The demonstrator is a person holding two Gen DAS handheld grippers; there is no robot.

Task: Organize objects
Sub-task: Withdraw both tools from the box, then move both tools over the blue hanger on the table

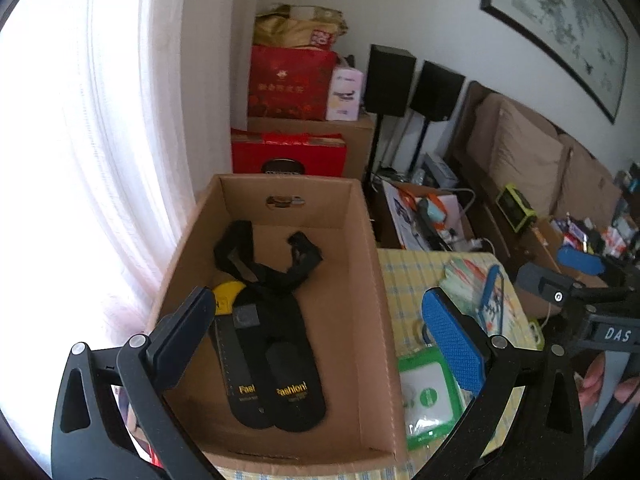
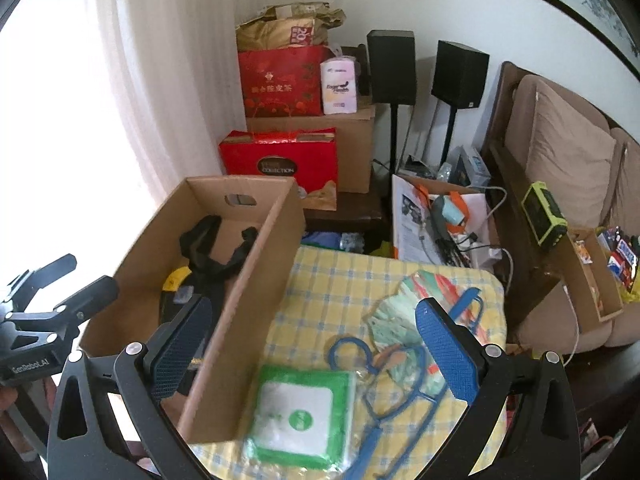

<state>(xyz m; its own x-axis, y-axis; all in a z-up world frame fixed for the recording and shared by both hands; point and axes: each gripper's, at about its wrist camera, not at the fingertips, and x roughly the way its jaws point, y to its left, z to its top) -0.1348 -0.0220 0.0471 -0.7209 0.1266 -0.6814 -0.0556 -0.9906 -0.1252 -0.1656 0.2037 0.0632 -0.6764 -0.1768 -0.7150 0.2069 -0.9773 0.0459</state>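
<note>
Above, both hand-held grippers hang wide apart & empty; left hand-held gripper (image 1: 320,332) sits over cardboard box (image 1: 360,216), w/ black insoles (image 1: 280,376) marked "Fashion" & a black strap (image 1: 256,264) lying flat inside; right hand-held gripper (image 2: 316,340) hovers over yellow-check bench (image 2: 340,280), where a green-edged packet (image 2: 304,412) lies just beside the box wall, blue hangers (image 2: 384,396) to its right, overlapping a pastel cloth bundle (image 2: 400,312).

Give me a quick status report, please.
Left gripper and right gripper open, empty. Black insoles in brown cardboard box. Green-edged packet still on checked cloth, unobstructed.
</note>
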